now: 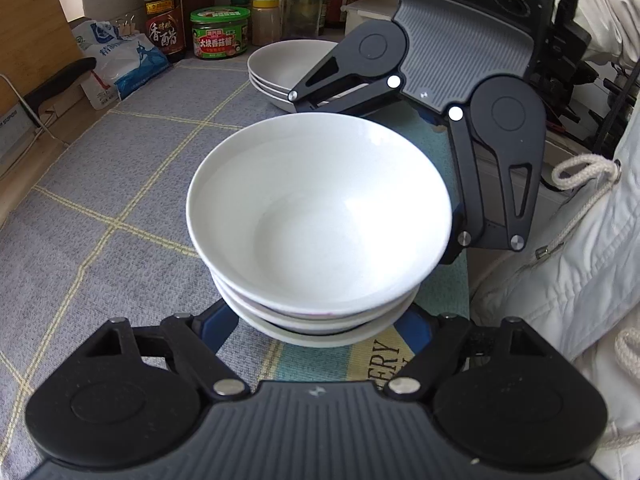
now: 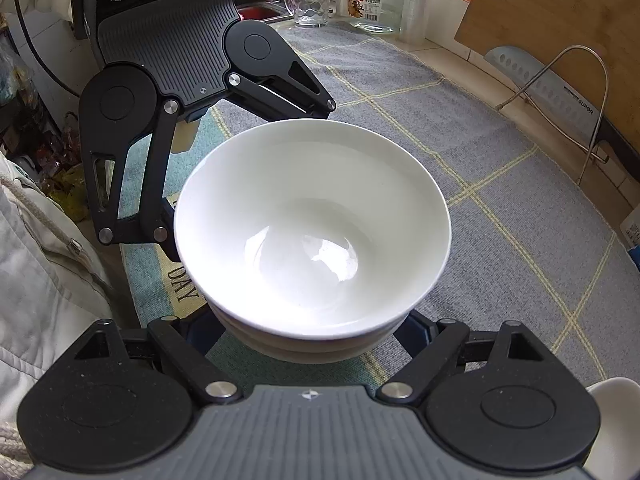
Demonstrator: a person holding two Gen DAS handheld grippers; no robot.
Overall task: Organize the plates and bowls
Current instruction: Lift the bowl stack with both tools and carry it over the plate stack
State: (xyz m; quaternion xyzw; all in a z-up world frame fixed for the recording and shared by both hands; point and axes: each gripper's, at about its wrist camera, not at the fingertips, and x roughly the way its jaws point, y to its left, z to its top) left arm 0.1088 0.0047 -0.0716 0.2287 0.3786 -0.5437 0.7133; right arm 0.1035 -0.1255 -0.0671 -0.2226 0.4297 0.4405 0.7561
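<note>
Counter under a grey checked cloth (image 1: 132, 168)
White bowl stack (image 1: 320, 216) mid-cloth; plate stack (image 1: 280, 68), vinegar bottle (image 1: 164, 12), green-lidded jar (image 1: 219, 32) far; salt bag (image 1: 120, 56) far left.

Stacked white bowls (image 1: 318, 216) occupy the mat's (image 1: 120, 184) centre, flanked closely by both grippers on opposite sides. Open mat lies to the stack's left in the left wrist view. A second bowl stack (image 1: 284, 68), jars (image 1: 219, 32) and bottles (image 1: 164, 12) block the far edge. A wire rack (image 2: 576, 92) and cutting board (image 2: 560, 12) bound the other end.
</note>
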